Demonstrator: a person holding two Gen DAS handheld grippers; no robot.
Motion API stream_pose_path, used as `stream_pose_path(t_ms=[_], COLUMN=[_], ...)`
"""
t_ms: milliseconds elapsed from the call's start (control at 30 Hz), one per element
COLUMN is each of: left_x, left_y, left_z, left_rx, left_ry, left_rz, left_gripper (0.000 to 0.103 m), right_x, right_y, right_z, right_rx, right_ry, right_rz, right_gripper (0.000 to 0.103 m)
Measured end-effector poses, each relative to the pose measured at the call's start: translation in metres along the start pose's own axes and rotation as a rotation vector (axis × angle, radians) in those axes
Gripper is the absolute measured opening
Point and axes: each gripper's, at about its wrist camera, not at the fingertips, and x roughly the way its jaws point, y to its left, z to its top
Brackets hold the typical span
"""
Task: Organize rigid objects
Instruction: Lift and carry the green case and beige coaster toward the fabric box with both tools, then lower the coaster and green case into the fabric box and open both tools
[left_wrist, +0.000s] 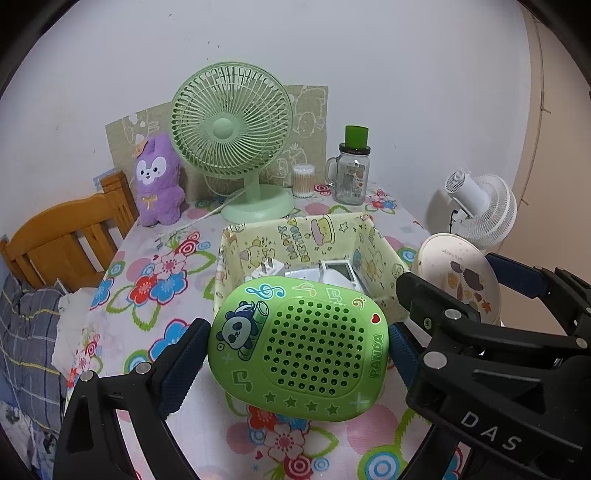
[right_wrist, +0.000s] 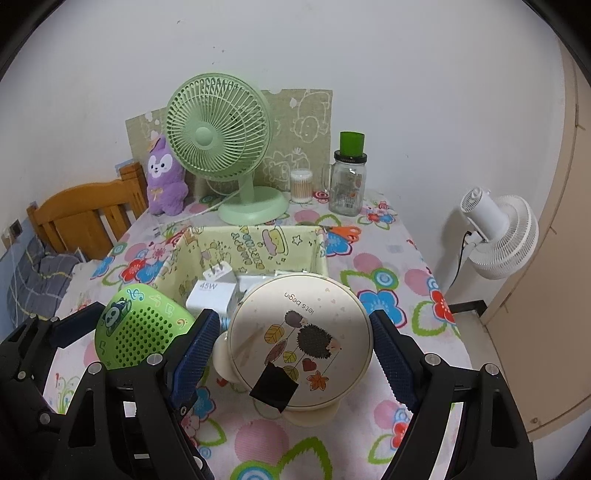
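Left claw (left_wrist: 297, 350): blue pads clamped on the sides of a green speaker (left_wrist: 299, 349), low in the frame's centre, lifted clear of the flowered tablecloth (left_wrist: 177, 258).
Speaker writing: "PANDA" along its right edge, with a panda, music notes and stars.
Right claw (right_wrist: 291, 343): pads spread wide on either side of a round cream mirror (right_wrist: 299, 341); they seem to grip its rim, though contact is hard to judge.
Mirror writing: "let's begin", upside down, above a hedgehog and leaves.
Claw pose: both angle downward, side by side.
Fabric box (right_wrist: 258, 243): mid-frame, just beyond both; "HAPPY BIRTHDAY" printed inside.
In the box: a white charger (right_wrist: 208, 291) marked "45W".
Far edge: green fan (left_wrist: 232, 122), purple plush toy (left_wrist: 159, 181), glass jar (left_wrist: 351, 177).
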Motion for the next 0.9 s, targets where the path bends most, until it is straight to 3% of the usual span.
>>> stream_pose_path(t_ms=[900], left_x=[0.079], left_y=[0.019], left_z=[0.033], left_rx=[-0.033], left_ry=[0.079], left_rz=[0.018], left_gripper=[0.096], right_x=[0.087], right_y=[0.008], right_z=[0.038], right_rx=[-0.005], right_ry=[0.078], right_rz=[0.029], right_gripper=[0.084])
